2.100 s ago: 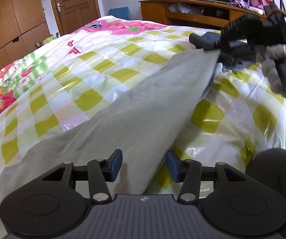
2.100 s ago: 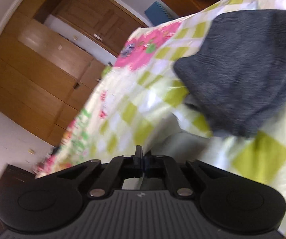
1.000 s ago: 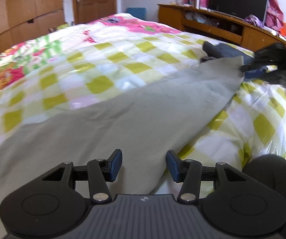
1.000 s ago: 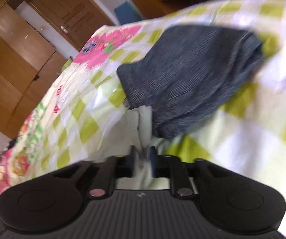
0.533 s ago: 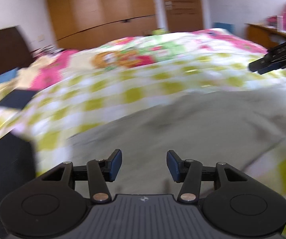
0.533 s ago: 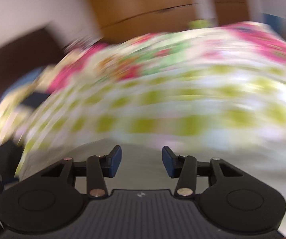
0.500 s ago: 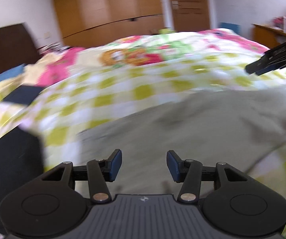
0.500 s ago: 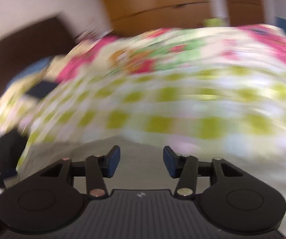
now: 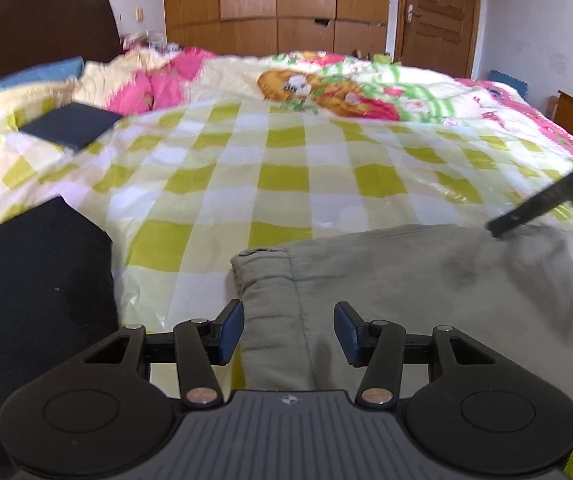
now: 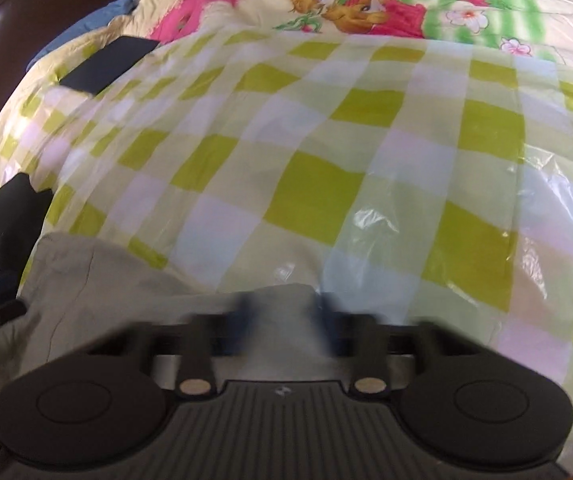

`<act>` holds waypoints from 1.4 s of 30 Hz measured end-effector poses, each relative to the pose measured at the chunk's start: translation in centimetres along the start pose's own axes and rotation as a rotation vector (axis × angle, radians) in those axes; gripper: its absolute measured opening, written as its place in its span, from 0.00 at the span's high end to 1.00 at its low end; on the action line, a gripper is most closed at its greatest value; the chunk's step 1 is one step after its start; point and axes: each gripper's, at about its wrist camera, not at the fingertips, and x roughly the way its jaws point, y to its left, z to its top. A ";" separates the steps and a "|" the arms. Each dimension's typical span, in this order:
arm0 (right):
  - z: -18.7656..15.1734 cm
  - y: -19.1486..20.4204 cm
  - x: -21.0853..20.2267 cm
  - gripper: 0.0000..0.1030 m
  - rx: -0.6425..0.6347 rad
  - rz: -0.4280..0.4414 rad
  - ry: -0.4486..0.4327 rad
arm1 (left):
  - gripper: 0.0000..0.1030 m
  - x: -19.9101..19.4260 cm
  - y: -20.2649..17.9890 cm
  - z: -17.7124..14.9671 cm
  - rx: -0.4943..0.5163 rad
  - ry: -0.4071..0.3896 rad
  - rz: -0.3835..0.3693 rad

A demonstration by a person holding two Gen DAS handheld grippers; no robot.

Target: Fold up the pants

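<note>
The grey pants [image 9: 406, 280] lie on the green-and-white checked bed cover [image 9: 278, 152], near the front edge. My left gripper [image 9: 288, 334] is open, its blue pads on either side of the waistband end. The right gripper's dark finger shows at the right edge of the left wrist view [image 9: 542, 208], over the pants. In the right wrist view my right gripper [image 10: 284, 318] is open and blurred, over the pants' far edge [image 10: 134, 300].
A folded dark garment [image 9: 72, 125] lies far left on the bed. A black mass [image 9: 34, 288] fills the near left. Pink and cartoon bedding [image 9: 314, 88] lies beyond, with a dark headboard [image 9: 38, 20], wardrobes [image 9: 278, 4] and a door [image 9: 438, 12] behind.
The right gripper let go of the pants' end and opened. Both grippers swung from the desk side toward the headboard side and now sit over the pants' other end.
</note>
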 end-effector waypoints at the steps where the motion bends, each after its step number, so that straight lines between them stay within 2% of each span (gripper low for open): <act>1: 0.1 0.0 -0.4 0.88 0.001 -0.001 -0.015 | 0.40 0.5 0.2 0.2 -0.007 0.010 0.003; 2: 0.1 -0.2 -0.8 0.89 0.014 -0.001 -0.034 | 0.41 1.0 0.4 0.3 -0.007 0.021 0.008; 4: 0.5 -0.9 -1.4 0.90 0.063 0.005 -0.070 | 0.56 2.0 0.4 0.7 0.003 0.035 0.019; 6: 1.0 -1.2 -1.6 0.95 0.077 -0.014 -0.092 | 0.62 2.9 0.8 1.2 -0.017 0.054 -0.020; 9: 1.4 -1.1 -1.5 0.91 0.071 -0.007 -0.074 | 0.62 3.7 1.5 1.8 -0.046 0.081 -0.041; 11: 1.3 -1.1 -1.4 0.88 0.072 0.000 -0.073 | 0.58 3.8 1.7 2.0 -0.034 0.084 -0.043; 12: 1.3 -1.3 -1.2 0.81 0.078 0.016 -0.063 | 0.53 3.8 1.9 2.1 -0.039 0.078 -0.037; 13: 1.2 -1.5 -0.9 0.63 0.095 0.036 -0.054 | 0.44 3.9 2.1 2.2 -0.048 0.071 -0.028; 14: 1.1 -1.6 -0.4 0.54 0.107 0.054 -0.040 | 0.42 4.0 2.3 2.2 -0.059 0.066 -0.025; 15: 1.0 -1.5 0.1 0.51 0.099 0.056 -0.024 | 0.42 4.3 2.4 2.3 -0.066 0.067 -0.027; 17: 0.8 -0.6 0.6 0.75 0.042 -0.011 -0.014 | 0.50 4.8 2.1 2.5 -0.038 0.068 -0.020; 18: 0.8 -0.4 0.6 0.90 0.038 -0.021 -0.012 | 0.59 4.9 1.7 2.6 -0.014 0.061 -0.025; 20: 1.0 -0.5 0.0 0.90 0.048 -0.023 -0.048 | 0.65 4.5 1.1 3.2 0.037 0.021 0.000; 22: 1.2 -1.0 -0.7 0.96 0.072 -0.035 -0.093 | 0.67 3.9 1.2 3.9 0.048 -0.031 -0.001; 24: 1.5 -1.6 -0.6 0.96 0.109 -0.062 -0.111 | 0.67 4.3 1.5 4.3 0.031 -0.036 -0.005; 26: 1.7 -1.8 0.0 0.95 0.102 -0.122 -0.110 | 0.66 5.5 1.6 4.1 0.049 -0.003 0.003; 29: 1.8 -1.4 -0.4 0.89 0.098 -0.168 -0.131 | 0.62 5.7 2.0 4.3 0.025 0.014 -0.009; 31: 1.7 -0.4 -1.2 0.88 0.060 -0.183 -0.152 | 0.51 5.1 3.2 4.7 -0.033 -0.010 -0.015; 33: 1.6 0.9 -1.8 0.79 0.030 -0.209 -0.168 | 0.49 5.0 3.9 4.5 -0.023 -0.014 0.017; 36: 0.9 4.5 -3.3 0.77 -0.088 -0.258 -0.237 | 0.47 4.2 4.4 3.8 0.007 -0.016 0.040; 38: 0.2 7.4 -4.2 0.70 -0.168 -0.241 -0.272 | 0.48 2.5 4.5 3.2 0.020 -0.054 0.053; 40: -0.2 9.4 -4.2 0.61 -0.224 -0.209 -0.284 | 0.45 1.3 4.8 2.8 0.025 -0.088 0.073; 42: 0.3 10.3 -3.0 0.59 -0.263 -0.251 -0.271 | 0.44 1.4 5.5 3.1 0.001 -0.096 0.061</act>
